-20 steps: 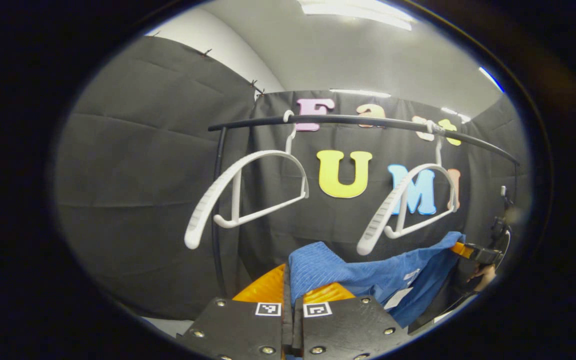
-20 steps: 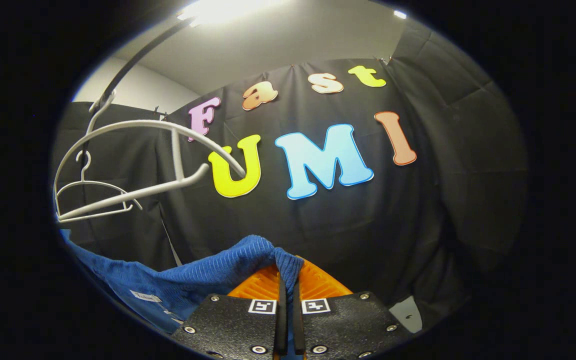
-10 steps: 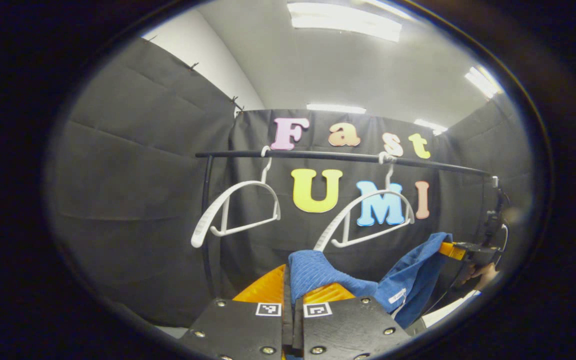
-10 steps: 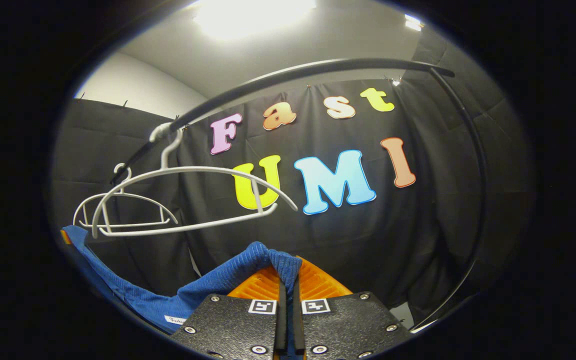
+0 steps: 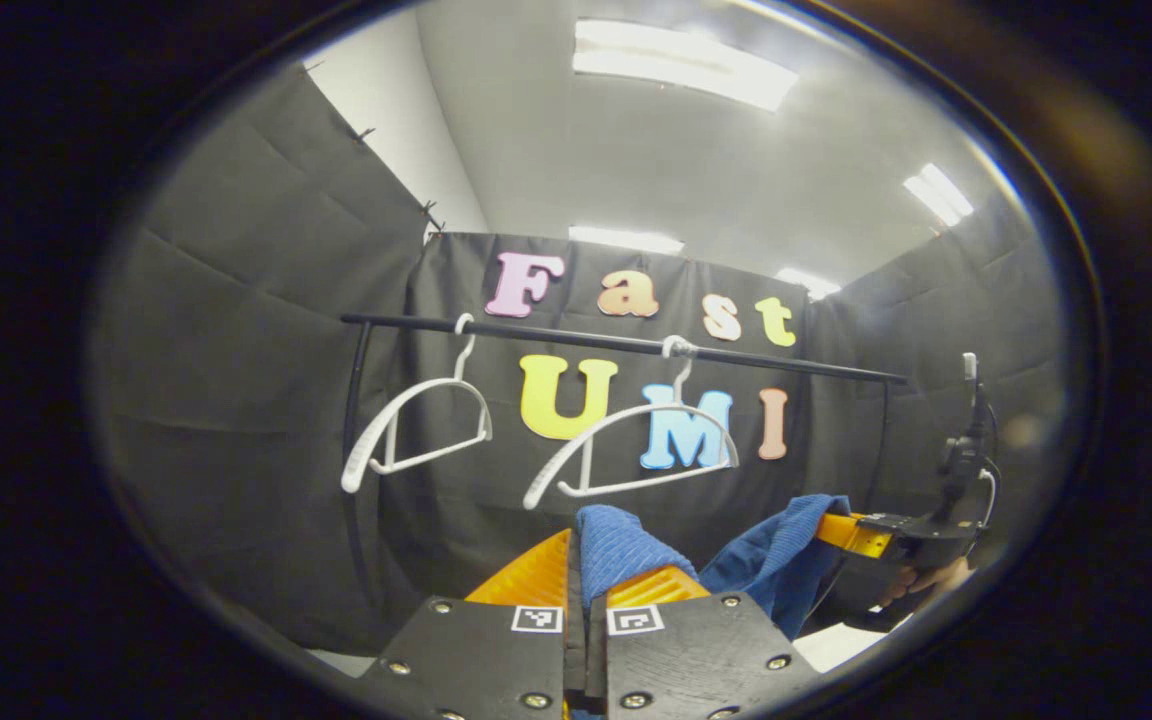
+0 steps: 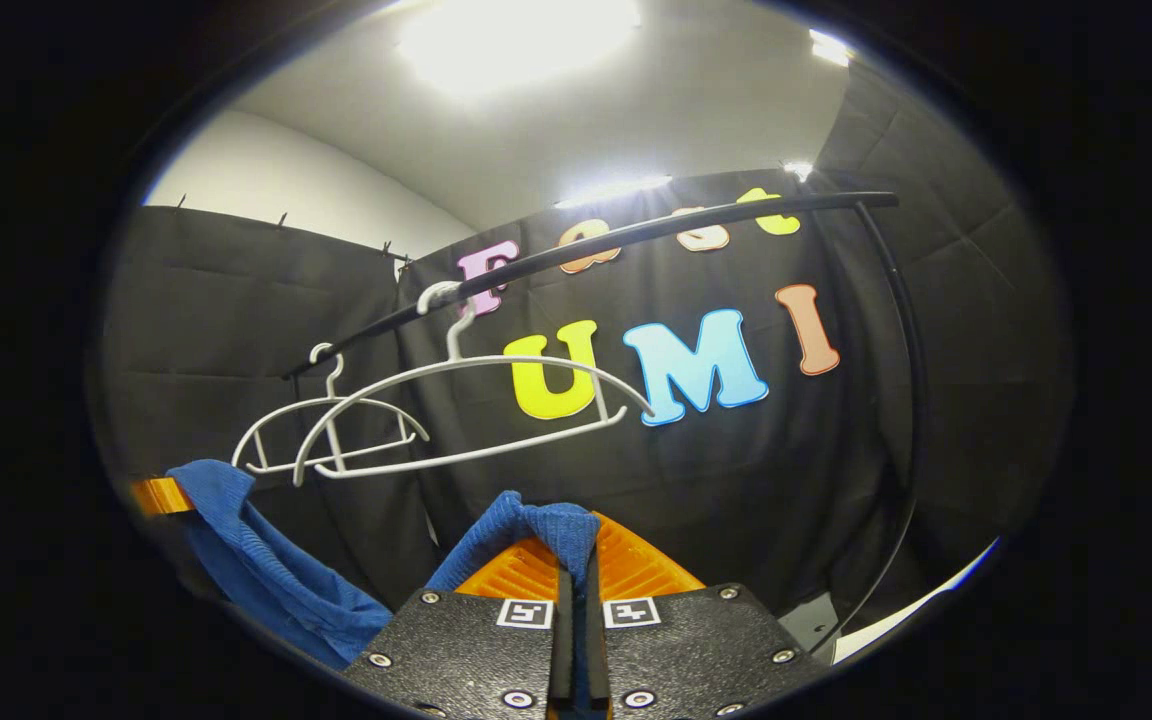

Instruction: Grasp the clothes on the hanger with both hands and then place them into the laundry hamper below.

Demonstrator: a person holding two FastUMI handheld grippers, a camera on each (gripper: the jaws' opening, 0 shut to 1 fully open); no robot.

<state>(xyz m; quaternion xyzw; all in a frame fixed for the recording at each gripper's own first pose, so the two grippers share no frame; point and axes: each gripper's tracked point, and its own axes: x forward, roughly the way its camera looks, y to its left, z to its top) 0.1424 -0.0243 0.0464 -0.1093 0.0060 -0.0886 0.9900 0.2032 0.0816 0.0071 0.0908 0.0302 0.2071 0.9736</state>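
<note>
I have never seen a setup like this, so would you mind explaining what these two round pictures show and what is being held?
A person holds a two-finger gripper in each hand, and a fisheye camera rides on each, looking along its fingers. In the left gripper view, the left gripper is shut on one end of a blue garment. The right gripper, with the hand holding it, shows farther off, gripping the other end. In the right gripper view, the right gripper's fingers pinch the cloth at the bottom. Behind hang two bare white hangers on a black rail, so the garment is already off its hanger. The hamper below is out of sight.
</note>
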